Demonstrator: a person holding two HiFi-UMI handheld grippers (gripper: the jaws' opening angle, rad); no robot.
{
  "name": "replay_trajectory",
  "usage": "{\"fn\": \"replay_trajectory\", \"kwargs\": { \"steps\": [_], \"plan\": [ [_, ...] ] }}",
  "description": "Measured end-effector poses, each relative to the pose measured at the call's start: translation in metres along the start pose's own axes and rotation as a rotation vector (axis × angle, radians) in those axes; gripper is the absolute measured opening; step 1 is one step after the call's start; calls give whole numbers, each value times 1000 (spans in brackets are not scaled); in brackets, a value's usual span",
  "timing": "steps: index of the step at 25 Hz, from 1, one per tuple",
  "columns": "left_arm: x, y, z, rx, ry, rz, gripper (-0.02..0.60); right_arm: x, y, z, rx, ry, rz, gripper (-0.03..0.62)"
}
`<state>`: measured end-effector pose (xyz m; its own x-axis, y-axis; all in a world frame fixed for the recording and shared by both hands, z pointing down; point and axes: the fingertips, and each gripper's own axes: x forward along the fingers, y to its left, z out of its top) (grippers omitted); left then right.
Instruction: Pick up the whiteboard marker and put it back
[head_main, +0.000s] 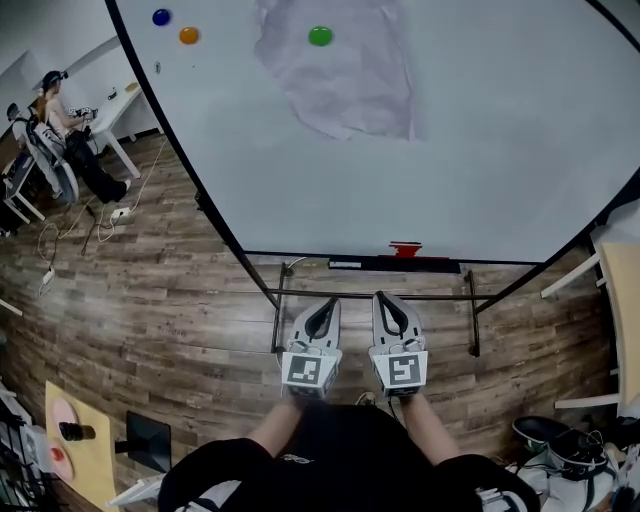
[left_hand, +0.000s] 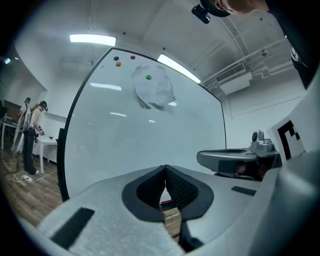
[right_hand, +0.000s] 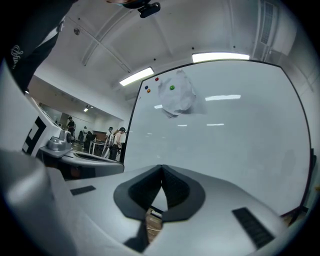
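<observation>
A big whiteboard (head_main: 420, 150) stands in front of me, with a narrow tray (head_main: 395, 264) along its lower edge. On the tray sit a small red object (head_main: 405, 248) and a slim dark one (head_main: 345, 264); I cannot tell which is the marker. My left gripper (head_main: 322, 318) and right gripper (head_main: 393, 312) hang side by side just short of the tray and point at the board. In the left gripper view the left gripper (left_hand: 165, 170) has its tips together with nothing between them. The right gripper (right_hand: 161, 169) looks the same in its own view.
Blue (head_main: 161, 17), orange (head_main: 188, 36) and green (head_main: 319, 36) magnets sit high on the board, the green one on a crumpled sheet (head_main: 340, 75). The stand's metal legs (head_main: 278, 320) rest on the wood floor. A person (head_main: 70, 130) sits at a desk far left. A yellow table (head_main: 75, 450) is near left.
</observation>
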<state>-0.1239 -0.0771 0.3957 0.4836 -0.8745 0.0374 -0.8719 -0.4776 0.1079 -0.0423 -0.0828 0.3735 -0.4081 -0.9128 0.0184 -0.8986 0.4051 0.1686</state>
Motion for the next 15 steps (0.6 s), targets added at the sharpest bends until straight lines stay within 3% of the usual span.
{"fn": "replay_trajectory", "kwargs": {
  "steps": [15],
  "plan": [
    [-8, 7, 4, -11, 2, 28, 6, -5, 3, 7, 5, 28, -25, 2]
  ]
}}
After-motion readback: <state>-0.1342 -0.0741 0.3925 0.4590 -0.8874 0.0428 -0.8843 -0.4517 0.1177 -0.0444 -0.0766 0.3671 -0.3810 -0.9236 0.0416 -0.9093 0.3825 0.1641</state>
